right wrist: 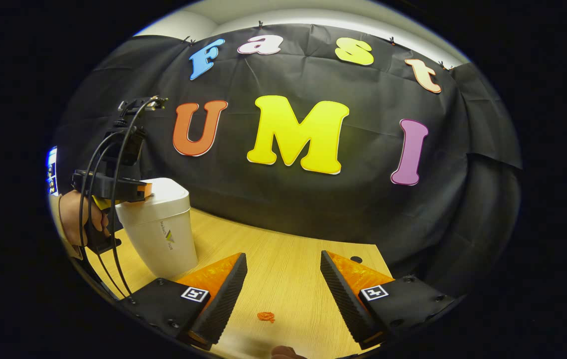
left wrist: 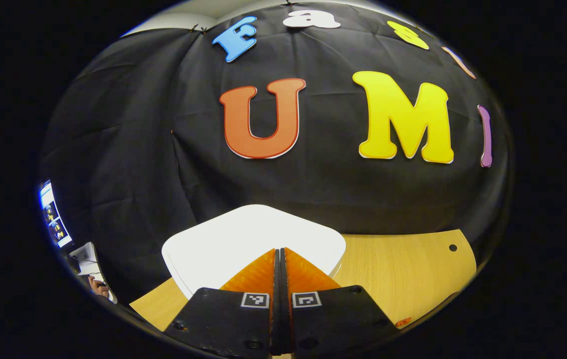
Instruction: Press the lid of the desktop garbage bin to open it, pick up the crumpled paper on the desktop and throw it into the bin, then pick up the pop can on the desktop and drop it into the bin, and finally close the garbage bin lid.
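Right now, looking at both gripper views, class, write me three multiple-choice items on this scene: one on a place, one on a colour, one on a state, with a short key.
1. Where is the left tool?
A. over the garbage bin lid
B. flat on the desk
C. against the wall cloth

2. What colour is the garbage bin?
A. blue
B. white
C. black

3. How do the right tool's fingers stand?
A. closed on a can
B. closed together
C. spread apart with nothing between them

Key: 1 A, the right gripper view shows its tip at the lid's top and the left gripper view looks down on the lid. 2 B, body and lid are white in both views. 3 C, bare wooden desk shows between the two fingers.
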`<state>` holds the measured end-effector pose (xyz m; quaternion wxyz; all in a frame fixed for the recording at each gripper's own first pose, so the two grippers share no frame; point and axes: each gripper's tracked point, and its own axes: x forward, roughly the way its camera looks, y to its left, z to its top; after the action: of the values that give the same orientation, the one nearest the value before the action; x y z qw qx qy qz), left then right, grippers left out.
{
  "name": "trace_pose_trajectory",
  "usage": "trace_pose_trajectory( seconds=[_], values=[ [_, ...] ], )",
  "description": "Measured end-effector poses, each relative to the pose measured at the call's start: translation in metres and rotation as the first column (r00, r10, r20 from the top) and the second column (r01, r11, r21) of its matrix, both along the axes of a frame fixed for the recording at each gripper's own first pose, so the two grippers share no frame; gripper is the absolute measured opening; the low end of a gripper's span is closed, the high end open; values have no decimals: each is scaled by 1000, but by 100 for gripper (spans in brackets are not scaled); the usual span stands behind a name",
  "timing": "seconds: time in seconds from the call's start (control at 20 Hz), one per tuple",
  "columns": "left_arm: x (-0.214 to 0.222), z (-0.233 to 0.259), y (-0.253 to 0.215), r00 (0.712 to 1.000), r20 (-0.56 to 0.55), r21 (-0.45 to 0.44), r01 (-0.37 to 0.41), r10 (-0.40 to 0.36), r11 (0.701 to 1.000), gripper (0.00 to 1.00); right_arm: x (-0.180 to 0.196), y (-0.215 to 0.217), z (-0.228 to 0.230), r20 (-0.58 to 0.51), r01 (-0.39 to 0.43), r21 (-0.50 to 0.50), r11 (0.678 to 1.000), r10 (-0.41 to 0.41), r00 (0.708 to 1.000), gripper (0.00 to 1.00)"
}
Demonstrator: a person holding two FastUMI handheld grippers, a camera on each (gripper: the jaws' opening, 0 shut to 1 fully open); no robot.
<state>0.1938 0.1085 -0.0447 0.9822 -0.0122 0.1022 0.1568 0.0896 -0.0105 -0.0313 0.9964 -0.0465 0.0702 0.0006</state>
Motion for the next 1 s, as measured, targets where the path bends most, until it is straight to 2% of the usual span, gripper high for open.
trace_pose_trajectory(
  seconds=[0.1, 0.25, 0.4, 0.55, 0.75, 1.0],
  values=[
    [4, 5, -5, 999, 23, -7, 24, -24, 1000, 3, -1, -3, 1, 5, 7, -17, 1000, -7, 1000, 94],
    [4, -4, -6, 1000, 15, -38, 17, -17, 999, 3, -2, -1, -1, 1, -8, -26, 1000, 8, 1000, 94],
    [0, -9, -7, 999, -36, -6, 9, -9, 1000, 3, -3, -3, -6, -10, -18, -21, 1000, 17, 1000, 94],
    [2, -6, -6, 1000, -21, 11, -5, 5, 1000, 3, -5, -9, -7, -10, -15, -4, 1000, 15, 1000, 94],
    [-2, 12, -6, 999, 18, 24, -31, 30, 999, 3, -11, -19, -9, -13, -15, 15, 1000, 15, 1000, 94],
    [-25, 66, -15, 994, 107, 111, -37, 25, 993, 2, -18, -27, -15, -17, -24, 36, 999, 24, 1000, 94]
  ],
)
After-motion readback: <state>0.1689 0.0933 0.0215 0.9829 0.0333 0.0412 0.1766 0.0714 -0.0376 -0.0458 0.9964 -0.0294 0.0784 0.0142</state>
